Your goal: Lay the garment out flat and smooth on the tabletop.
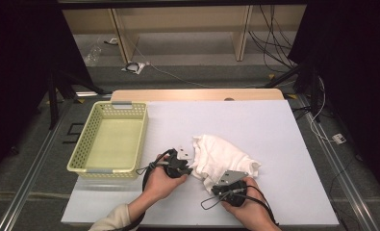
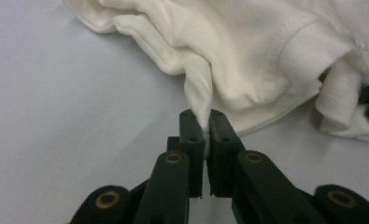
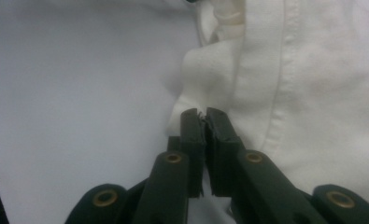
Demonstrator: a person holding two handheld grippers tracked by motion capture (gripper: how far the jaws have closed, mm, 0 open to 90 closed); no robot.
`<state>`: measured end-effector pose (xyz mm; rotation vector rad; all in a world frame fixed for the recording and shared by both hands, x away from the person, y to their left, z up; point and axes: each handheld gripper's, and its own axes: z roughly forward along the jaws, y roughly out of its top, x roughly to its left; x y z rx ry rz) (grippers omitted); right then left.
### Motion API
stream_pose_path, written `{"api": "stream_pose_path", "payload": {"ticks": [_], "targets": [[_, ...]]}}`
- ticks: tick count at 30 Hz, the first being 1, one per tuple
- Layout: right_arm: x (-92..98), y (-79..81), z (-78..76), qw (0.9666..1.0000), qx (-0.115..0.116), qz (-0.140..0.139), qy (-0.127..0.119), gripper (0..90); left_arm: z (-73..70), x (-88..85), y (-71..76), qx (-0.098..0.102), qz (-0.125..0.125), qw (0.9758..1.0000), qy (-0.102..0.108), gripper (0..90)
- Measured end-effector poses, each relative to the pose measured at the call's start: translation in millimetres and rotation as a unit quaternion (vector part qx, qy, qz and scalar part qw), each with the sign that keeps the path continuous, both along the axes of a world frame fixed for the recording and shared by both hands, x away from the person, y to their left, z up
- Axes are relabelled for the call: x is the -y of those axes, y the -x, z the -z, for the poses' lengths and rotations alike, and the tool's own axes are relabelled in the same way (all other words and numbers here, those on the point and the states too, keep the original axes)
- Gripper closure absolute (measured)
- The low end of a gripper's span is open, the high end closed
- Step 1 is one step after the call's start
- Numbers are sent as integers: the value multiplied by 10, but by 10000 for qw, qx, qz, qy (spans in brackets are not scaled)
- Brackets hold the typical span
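Left of white garment (image 1: 222, 156), basket (image 1: 82, 155).

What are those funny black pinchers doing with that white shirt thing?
A person holds a black two-jaw gripper in each hand. The left gripper pinches a fold of the crumpled white cloth garment, and the right gripper is closed on its edge. The garment lies bunched on the white table, beside a pale yellow plastic basket.

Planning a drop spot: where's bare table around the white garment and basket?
Free: white tabletop beyond and right of the white garment, and inside the yellow basket. Crowded: near edge, where left gripper and right gripper pinch the garment.
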<state>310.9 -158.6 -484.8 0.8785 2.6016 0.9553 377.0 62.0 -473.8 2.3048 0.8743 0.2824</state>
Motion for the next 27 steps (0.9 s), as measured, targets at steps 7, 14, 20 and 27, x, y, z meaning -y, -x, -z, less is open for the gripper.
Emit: {"api": "stream_pose_path", "payload": {"ticks": [7, 14, 20, 27], "targets": [[152, 29, -71, 9996, -241, -67, 147, 888, -55, -171, 110, -1, -174, 9997, 175, 859], [503, 139, -177, 9992, -247, 170, 279, 891, -77, -259, 273, -63, -176, 9995, 242, 858], [780, 223, -232, 9975, -262, 414, 507, 891, -65, -234, 433, -147, -22, 9996, 237, 856], [896, 237, -244, 9961, -378, 408, 678, 885, -37, -245, 507, -123, 76, 9998, 121, 818]]}}
